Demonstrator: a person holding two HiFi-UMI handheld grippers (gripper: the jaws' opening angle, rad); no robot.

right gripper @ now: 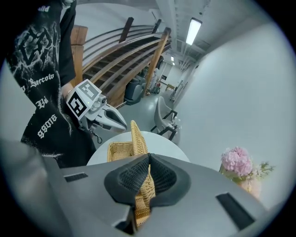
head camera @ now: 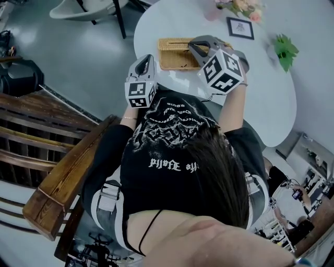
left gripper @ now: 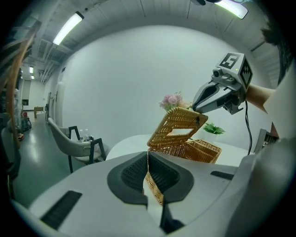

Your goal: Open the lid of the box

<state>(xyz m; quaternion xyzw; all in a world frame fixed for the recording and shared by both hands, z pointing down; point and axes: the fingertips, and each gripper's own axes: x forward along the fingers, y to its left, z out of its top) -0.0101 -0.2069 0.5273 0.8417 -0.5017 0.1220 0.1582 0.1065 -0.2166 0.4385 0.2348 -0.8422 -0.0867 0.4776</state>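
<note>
The wicker box (left gripper: 206, 150) on the table (head camera: 261, 88) has its lid (left gripper: 178, 125) tilted up, clamped by the fingers of the right gripper (right gripper: 148, 159), while the fingers of the left gripper (left gripper: 148, 157) pinch its wall.

Count, per kind:
- Hand-held grippers: 2, namely left gripper (head camera: 146, 58) and right gripper (head camera: 194, 47).
- Wicker box (head camera: 175, 52): 1, with 1 lid (left gripper: 178, 127), at both grippers' tips.
- Round white table (head camera: 261, 99): 1.
- Beyond the right gripper: framed picture (head camera: 240, 27), 1; green plant (head camera: 284, 51), 1; pink flower bunch (head camera: 242, 8), 1.
- Left of the left gripper: grey chair (left gripper: 69, 139), 1.
</note>
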